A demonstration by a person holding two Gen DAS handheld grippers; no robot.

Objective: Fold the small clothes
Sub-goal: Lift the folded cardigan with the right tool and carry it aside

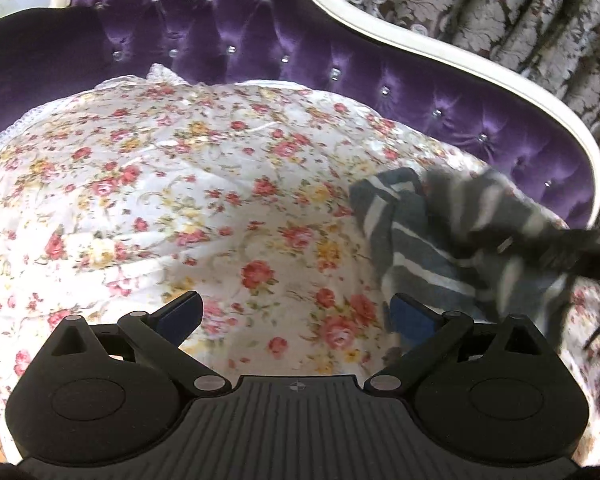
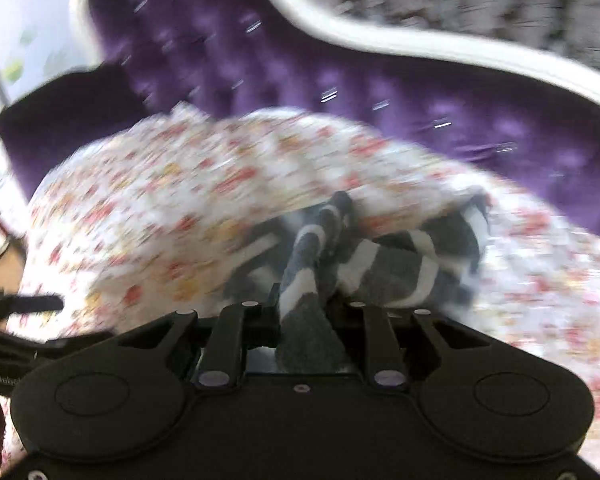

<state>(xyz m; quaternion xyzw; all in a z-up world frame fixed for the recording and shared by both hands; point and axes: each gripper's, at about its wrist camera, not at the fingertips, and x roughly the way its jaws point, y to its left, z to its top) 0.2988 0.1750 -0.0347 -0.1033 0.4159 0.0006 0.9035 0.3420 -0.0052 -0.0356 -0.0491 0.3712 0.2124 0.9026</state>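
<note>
We are seeing one grey-and-white striped garment (image 1: 416, 240) lying toward the right edge of the floral cover (image 1: 188, 184). Our right claw (image 2: 306, 312) is pinching a fold of it; our left claw (image 1: 296, 312) is hanging spread and empty over bare cover beside it.

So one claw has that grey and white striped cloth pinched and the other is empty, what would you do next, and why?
Probably bring the open left gripper over to pinch a free edge of the grey and white striped garment. The right gripper is shut on one bunched end, and the rest lies crumpled on the floral bedspread, so a second hold seems needed to spread it flat before folding.
</note>
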